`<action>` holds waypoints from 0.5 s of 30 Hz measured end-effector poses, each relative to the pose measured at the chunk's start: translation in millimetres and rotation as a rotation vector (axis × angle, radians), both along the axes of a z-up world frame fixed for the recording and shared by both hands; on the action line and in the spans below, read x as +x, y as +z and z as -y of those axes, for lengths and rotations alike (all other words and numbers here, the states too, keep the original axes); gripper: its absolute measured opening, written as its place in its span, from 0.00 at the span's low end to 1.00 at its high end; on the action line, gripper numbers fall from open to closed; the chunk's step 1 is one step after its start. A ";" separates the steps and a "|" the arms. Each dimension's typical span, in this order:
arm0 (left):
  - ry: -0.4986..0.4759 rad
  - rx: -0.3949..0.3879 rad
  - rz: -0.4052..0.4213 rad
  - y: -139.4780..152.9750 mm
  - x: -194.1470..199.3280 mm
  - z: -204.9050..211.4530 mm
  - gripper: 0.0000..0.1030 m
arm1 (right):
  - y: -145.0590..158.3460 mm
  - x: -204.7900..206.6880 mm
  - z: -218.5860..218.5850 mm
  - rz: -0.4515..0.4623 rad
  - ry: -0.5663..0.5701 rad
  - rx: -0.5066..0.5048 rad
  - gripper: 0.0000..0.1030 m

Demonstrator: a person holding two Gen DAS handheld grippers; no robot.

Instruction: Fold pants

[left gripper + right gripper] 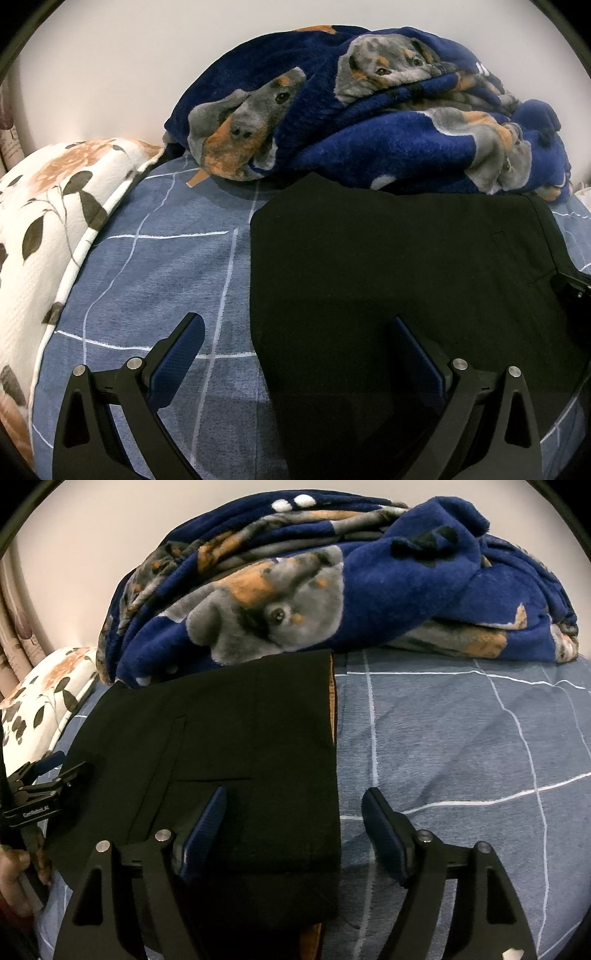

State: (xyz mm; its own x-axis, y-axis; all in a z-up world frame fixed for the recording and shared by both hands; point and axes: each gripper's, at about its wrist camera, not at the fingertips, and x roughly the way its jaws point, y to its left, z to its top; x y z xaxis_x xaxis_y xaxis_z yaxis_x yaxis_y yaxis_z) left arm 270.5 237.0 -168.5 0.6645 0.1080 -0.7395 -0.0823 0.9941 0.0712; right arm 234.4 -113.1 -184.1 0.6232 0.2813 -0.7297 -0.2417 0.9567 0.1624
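Black pants [406, 251] lie folded flat as a rectangle on the blue checked bedsheet [166, 266]. My left gripper [295, 325] stands open over the pants' left edge, one finger above the sheet and the other above the black cloth. In the right wrist view the pants [240, 720] show an orange lining strip along their right edge. My right gripper [295, 794] is open astride that edge, holding nothing. The left gripper [37, 794] also shows at the far left of that view, with a hand below it.
A bunched blue fleece blanket [388, 122] with dog prints lies right behind the pants, against a pale wall. A floral pillow [44, 229] sits at the left. Bare sheet [461, 738] stretches to the right of the pants. A curtain [18, 627] hangs far left.
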 end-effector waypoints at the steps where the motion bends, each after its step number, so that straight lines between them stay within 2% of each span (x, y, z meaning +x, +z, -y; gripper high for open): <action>1: 0.000 0.000 0.000 0.1 -0.1 0.0 0.97 | 0.0 0.0 -0.4 0.000 0.000 0.000 0.71; 15: 0.005 0.009 0.004 1.0 -0.9 -0.6 0.97 | -0.6 1.5 0.1 0.000 0.002 -0.003 0.72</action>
